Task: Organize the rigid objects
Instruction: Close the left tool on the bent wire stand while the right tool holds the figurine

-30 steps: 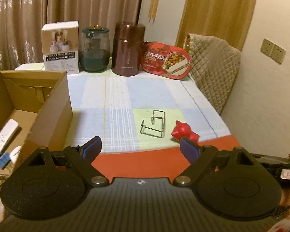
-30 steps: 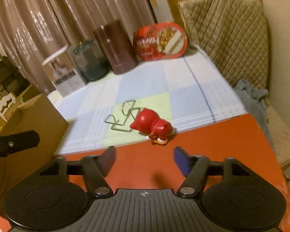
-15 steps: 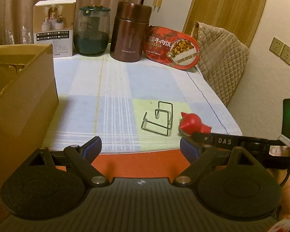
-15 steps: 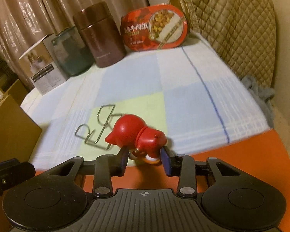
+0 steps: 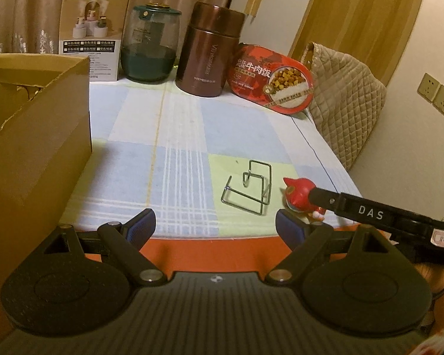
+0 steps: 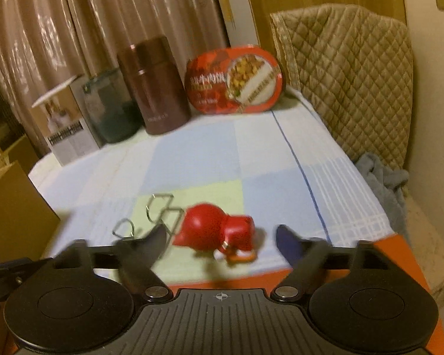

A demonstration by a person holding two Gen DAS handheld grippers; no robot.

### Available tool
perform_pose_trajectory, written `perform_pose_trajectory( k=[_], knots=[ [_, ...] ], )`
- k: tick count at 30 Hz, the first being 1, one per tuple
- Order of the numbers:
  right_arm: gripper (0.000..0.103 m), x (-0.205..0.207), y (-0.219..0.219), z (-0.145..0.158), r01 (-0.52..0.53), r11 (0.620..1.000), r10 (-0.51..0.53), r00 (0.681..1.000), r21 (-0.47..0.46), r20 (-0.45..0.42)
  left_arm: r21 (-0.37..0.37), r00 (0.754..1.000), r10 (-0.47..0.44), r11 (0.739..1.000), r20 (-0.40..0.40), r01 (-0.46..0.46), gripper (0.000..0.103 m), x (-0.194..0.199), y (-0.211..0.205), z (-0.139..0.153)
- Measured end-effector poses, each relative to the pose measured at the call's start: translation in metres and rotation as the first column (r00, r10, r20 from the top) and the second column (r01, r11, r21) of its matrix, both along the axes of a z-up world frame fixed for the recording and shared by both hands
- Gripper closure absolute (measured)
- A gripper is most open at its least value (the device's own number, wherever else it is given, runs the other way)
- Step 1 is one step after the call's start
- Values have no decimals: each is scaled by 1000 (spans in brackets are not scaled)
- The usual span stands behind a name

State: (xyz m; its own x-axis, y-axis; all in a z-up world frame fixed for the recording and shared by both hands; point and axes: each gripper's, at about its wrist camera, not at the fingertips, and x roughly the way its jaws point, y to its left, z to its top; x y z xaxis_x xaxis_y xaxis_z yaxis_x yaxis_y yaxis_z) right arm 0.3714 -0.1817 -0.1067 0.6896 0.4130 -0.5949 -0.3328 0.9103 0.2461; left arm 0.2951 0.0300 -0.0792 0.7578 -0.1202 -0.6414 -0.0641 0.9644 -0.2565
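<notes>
A small red figurine [image 6: 216, 232] lies on its side on the checked cloth, between the open fingers of my right gripper [image 6: 222, 241]; the fingers do not touch it. It also shows in the left wrist view [image 5: 300, 196], with a right finger [image 5: 367, 211] beside it. A bent wire rack [image 5: 248, 186] lies just left of the figurine and shows in the right wrist view [image 6: 154, 216]. My left gripper [image 5: 214, 227] is open and empty over the near orange table edge. A cardboard box [image 5: 35, 136] stands at the left.
At the back stand a white product box [image 5: 93, 34], a green glass jar [image 5: 149, 44], a brown flask [image 5: 208, 50] and a red food tub [image 5: 273, 78]. A quilted chair [image 6: 349, 80] sits to the right, with a grey cloth [image 6: 381, 177] below it.
My right gripper closed around the figurine half a second ago and now stands open, with the figurine lying between its fingers. The left gripper moved a little forward and right.
</notes>
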Motion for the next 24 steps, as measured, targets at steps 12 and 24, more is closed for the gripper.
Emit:
perform_pose_trajectory(
  k=[12,24],
  knots=[
    [31,28,29,-24,38,998,-41,997,-43,-63,4,1000,24,1000,10,-24,18,12,7,-6],
    [39,28,15,-21,17,998,-23,996,-61,-92,74,999,-46,996,12,45,17,33,-13,-16]
  ],
)
